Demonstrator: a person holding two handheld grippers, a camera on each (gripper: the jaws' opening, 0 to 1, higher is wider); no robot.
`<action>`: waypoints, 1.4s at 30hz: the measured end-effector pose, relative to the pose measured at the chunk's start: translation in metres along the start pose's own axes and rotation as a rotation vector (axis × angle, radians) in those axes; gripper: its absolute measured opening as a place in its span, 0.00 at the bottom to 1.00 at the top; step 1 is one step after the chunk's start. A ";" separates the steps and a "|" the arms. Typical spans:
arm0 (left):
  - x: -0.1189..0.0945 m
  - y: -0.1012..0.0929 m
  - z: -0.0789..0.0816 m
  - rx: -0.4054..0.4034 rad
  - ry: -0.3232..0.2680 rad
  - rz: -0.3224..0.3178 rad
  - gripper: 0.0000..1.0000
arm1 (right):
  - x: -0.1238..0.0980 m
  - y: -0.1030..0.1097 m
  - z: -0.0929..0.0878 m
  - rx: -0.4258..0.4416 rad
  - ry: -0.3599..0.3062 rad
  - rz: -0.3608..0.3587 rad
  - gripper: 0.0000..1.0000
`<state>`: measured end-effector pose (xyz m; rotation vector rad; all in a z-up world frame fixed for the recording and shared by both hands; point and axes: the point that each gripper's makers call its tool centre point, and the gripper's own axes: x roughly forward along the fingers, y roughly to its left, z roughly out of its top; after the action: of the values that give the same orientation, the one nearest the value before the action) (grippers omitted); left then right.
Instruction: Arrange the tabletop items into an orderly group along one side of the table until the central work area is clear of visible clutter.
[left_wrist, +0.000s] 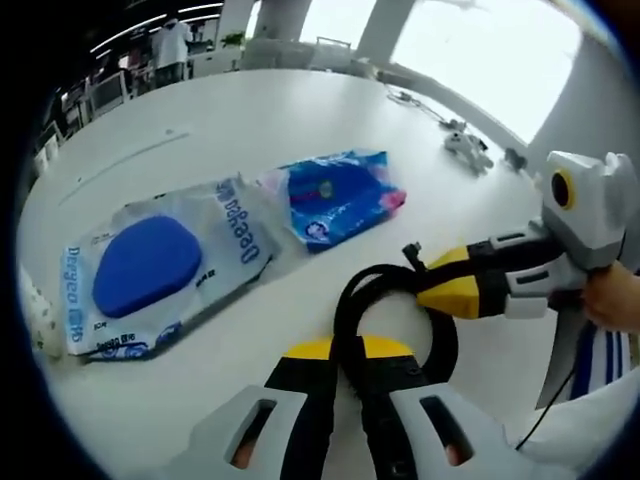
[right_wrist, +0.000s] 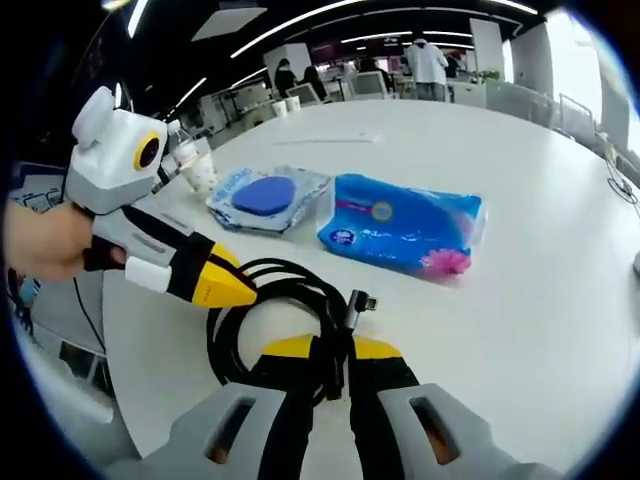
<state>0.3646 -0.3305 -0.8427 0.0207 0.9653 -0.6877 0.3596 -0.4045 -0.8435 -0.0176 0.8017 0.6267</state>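
A coiled black cable (left_wrist: 343, 310) lies on the white table (left_wrist: 250, 130) close in front of me. My left gripper (left_wrist: 347, 352) is shut on the near side of the coil. My right gripper (left_wrist: 440, 290) comes in from the right, held by a hand, and is shut on the coil's far side. In the right gripper view, the right gripper (right_wrist: 335, 352) pinches the cable (right_wrist: 290, 272) near its plug (right_wrist: 360, 300), and the left gripper (right_wrist: 228, 288) touches the coil from the left. A wet-wipes pack with a blue lid (left_wrist: 150, 265) and a blue tissue pack (left_wrist: 340, 195) lie side by side beyond the coil.
A paper cup (right_wrist: 200, 170) stands by the table edge past the wipes pack (right_wrist: 265, 195), next to the blue tissue pack (right_wrist: 405, 225). A small grey object (left_wrist: 468, 148) and a thin cord lie at the far edge near the windows. People stand at desks in the background.
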 end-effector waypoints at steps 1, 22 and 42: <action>0.000 0.000 0.000 0.001 -0.002 0.001 0.03 | 0.000 0.000 0.000 -0.001 -0.001 0.001 0.08; 0.003 0.002 0.002 0.008 -0.036 0.023 0.16 | 0.000 -0.007 -0.001 -0.110 0.035 -0.087 0.21; -0.051 0.021 0.015 0.014 -0.166 0.048 0.91 | -0.022 0.011 0.022 -0.067 -0.107 -0.105 0.92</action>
<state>0.3682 -0.2914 -0.8007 -0.0011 0.7980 -0.6420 0.3569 -0.4017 -0.8110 -0.0861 0.6718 0.5500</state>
